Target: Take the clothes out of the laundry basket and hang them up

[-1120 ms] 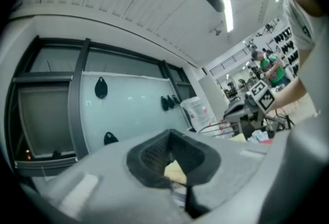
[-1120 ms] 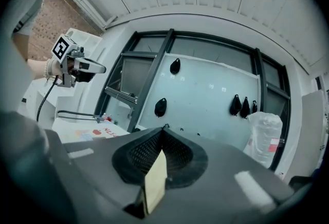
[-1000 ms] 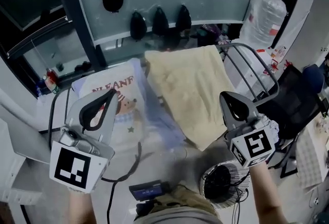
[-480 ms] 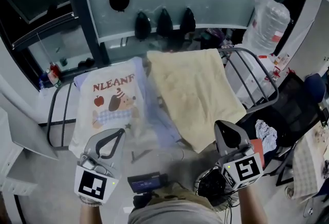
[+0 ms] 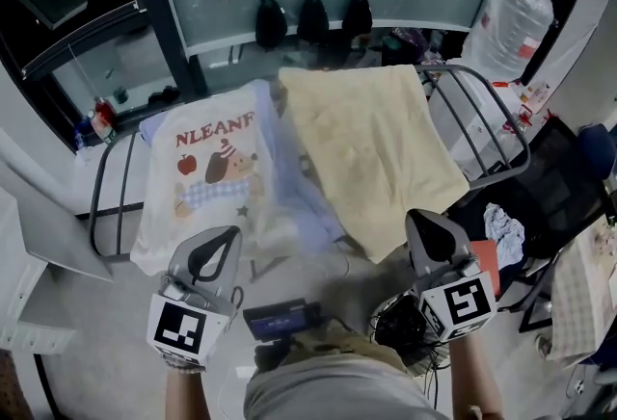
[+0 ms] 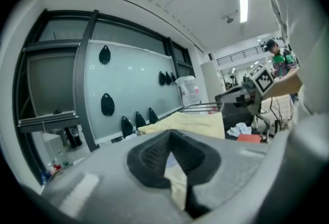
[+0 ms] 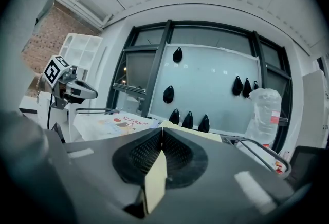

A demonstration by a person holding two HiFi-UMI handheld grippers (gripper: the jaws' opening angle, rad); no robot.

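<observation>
A drying rack carries a white printed T-shirt, a pale blue garment and a pale yellow cloth, all draped side by side. My left gripper is shut and empty, hovering at the near edge of the T-shirt. Just off the yellow cloth's near corner, my right gripper is also shut with nothing in it. A dark mesh basket sits low beside my right gripper. In the left gripper view the closed left gripper points at the yellow cloth. In the right gripper view the closed right gripper points at the T-shirt.
Black hook-like pieces line the glass panel behind the rack. A clear plastic bag stands at the back right. A black chair holds a crumpled white cloth at the right. A cable lies on the floor.
Both grippers have drawn back from the rack toward me and lower in the head view. Both stayed shut and empty. The hung clothes have not moved.
</observation>
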